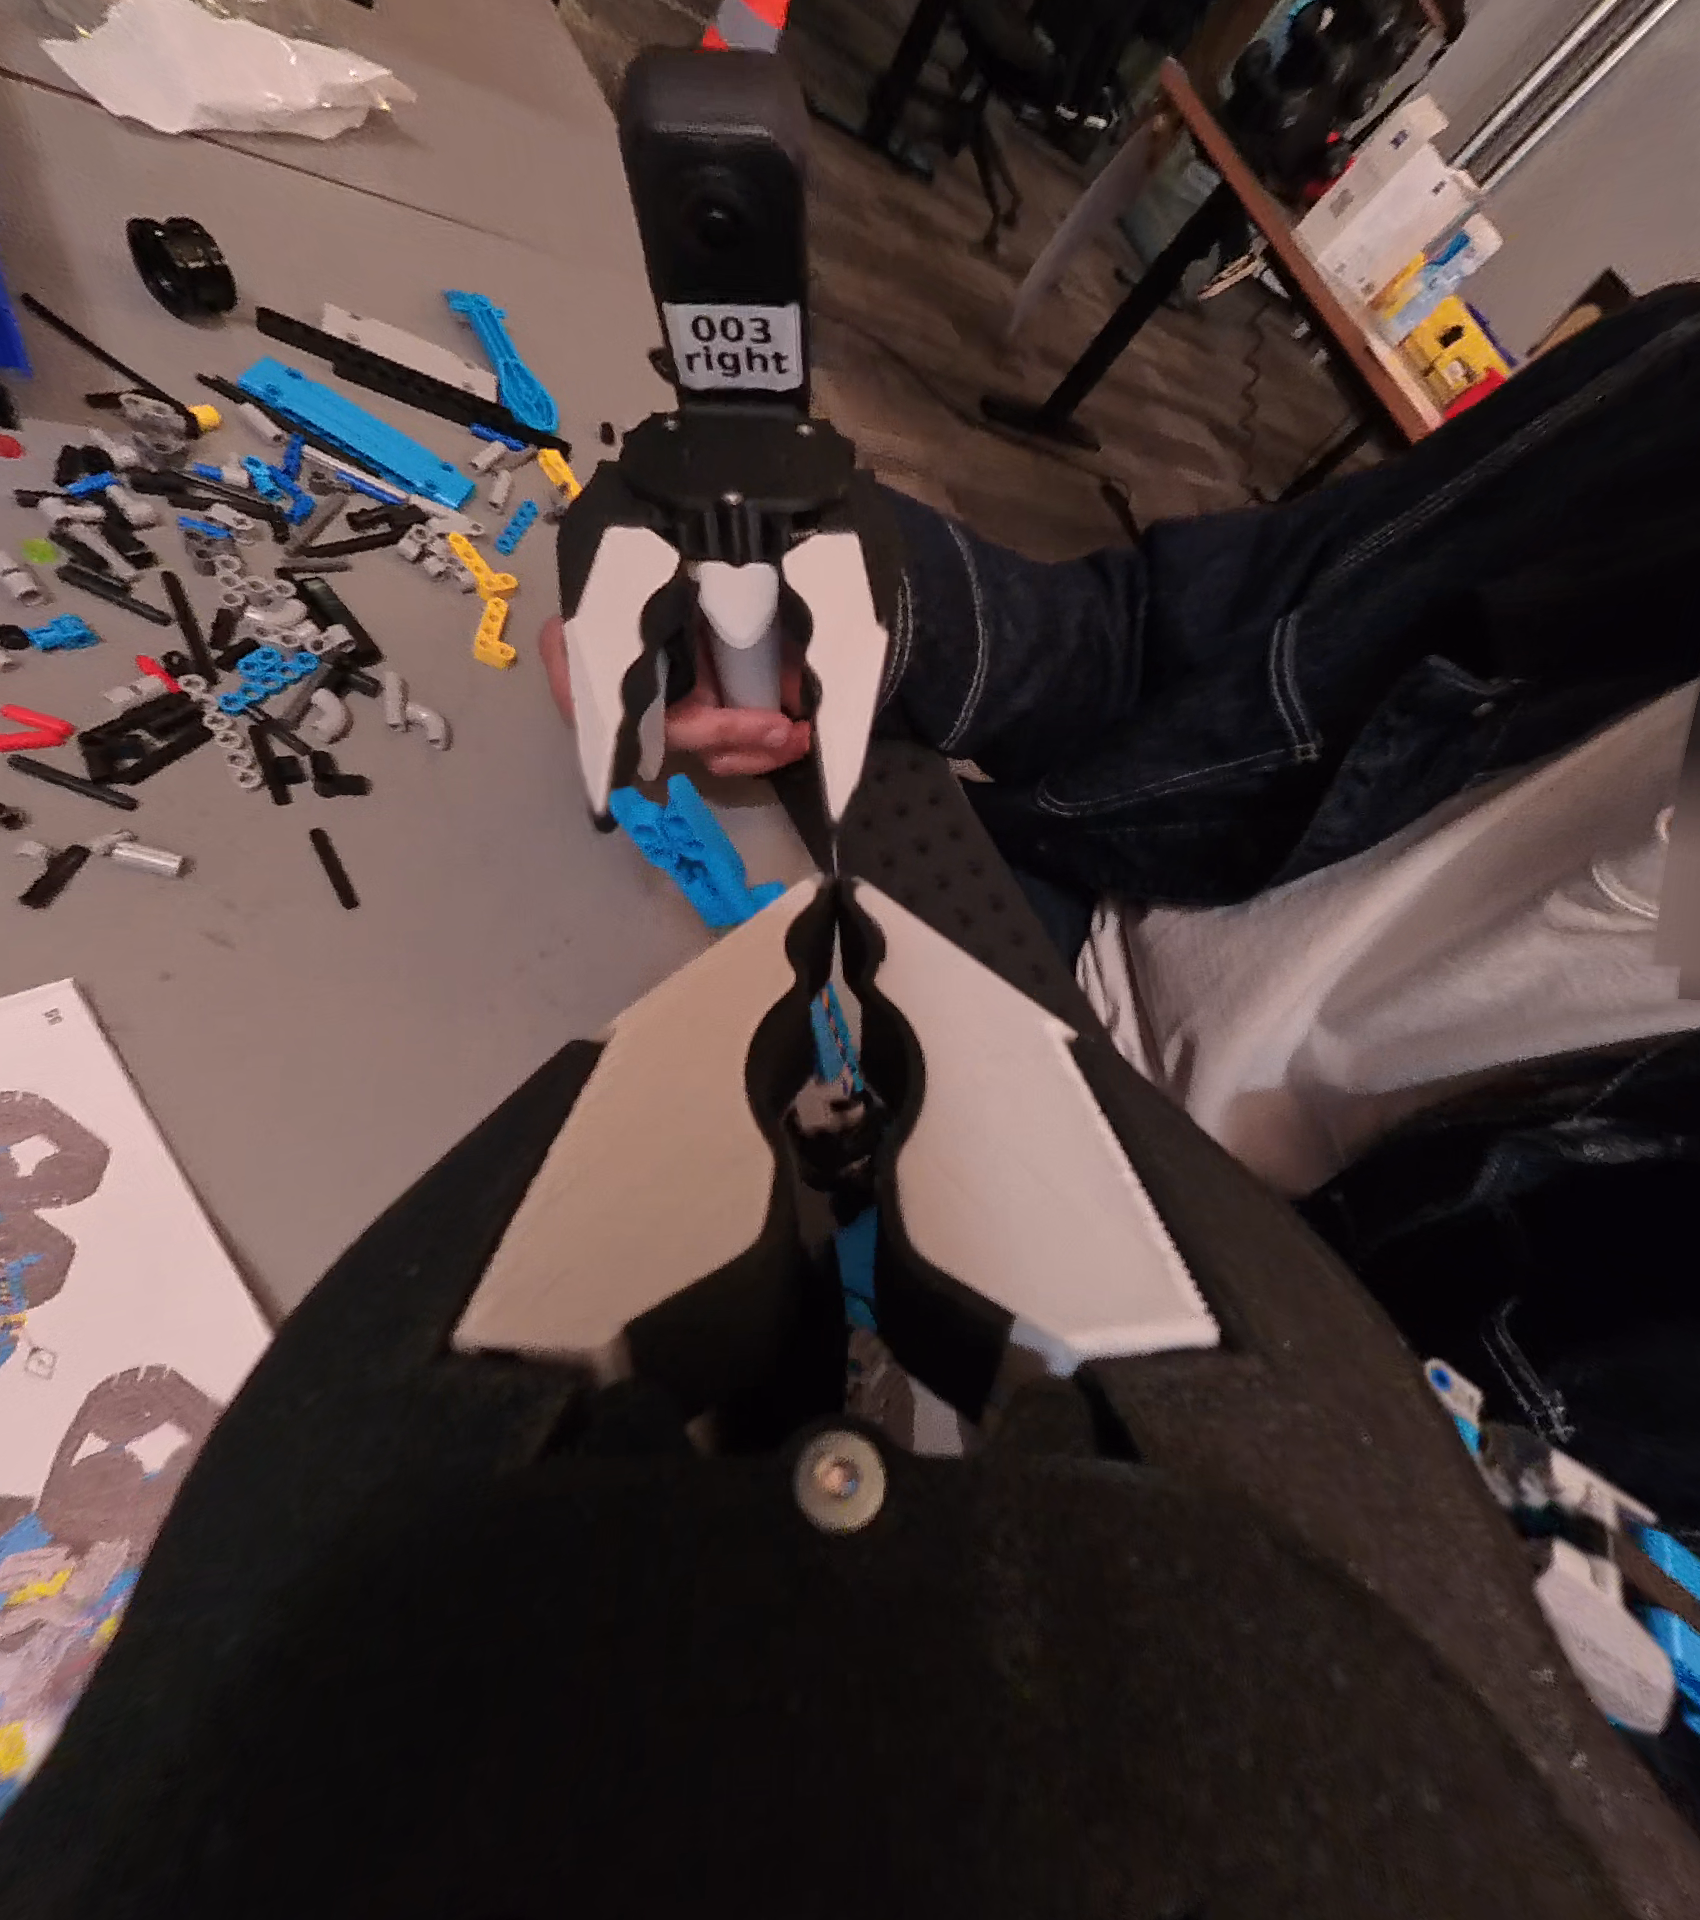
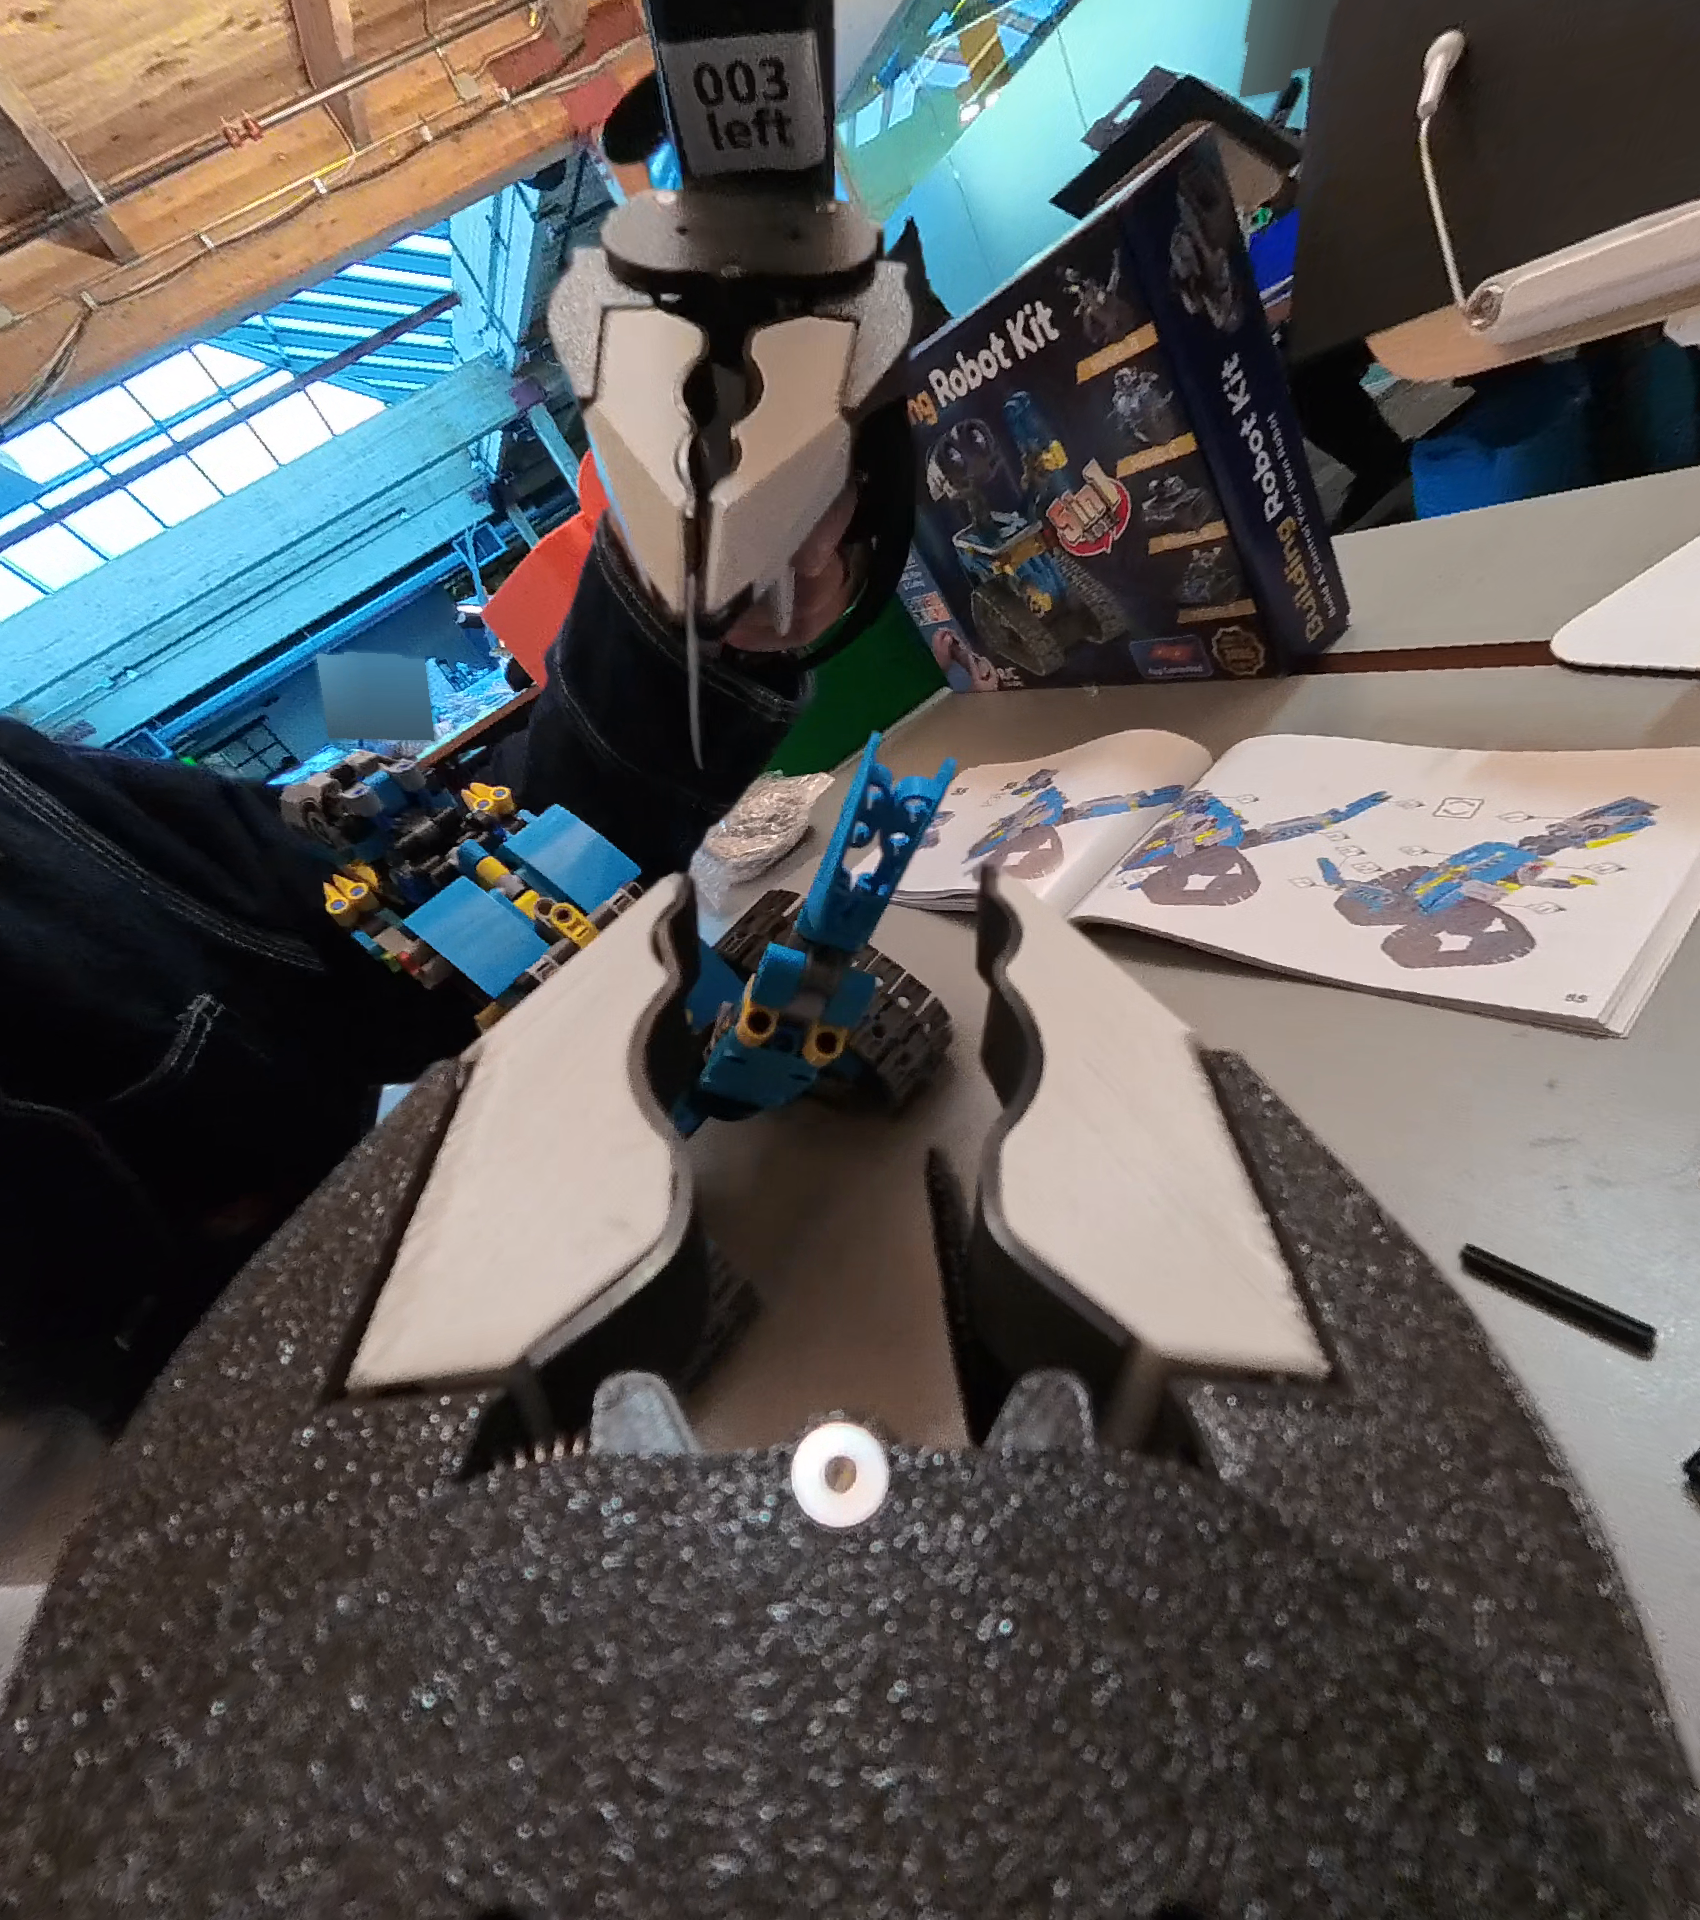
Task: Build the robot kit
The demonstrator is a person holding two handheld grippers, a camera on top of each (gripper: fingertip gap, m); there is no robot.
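Loose bricks (image 1: 202, 623) and manual (image 2: 1397, 883) flank the clenched left gripper (image 1: 835, 894) and spread right gripper (image 2: 830, 904).

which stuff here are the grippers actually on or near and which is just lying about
At the grippers:
left gripper, shut on a thin strip
right gripper, open by the blue tracked model

Lying about:
open booklet
kit box
loose parts
second blue model

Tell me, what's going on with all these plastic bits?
A person works over a table. The left hand-held gripper is shut on what looks like a thin rod. The right hand-held gripper is open around a blue model beside an open manual.
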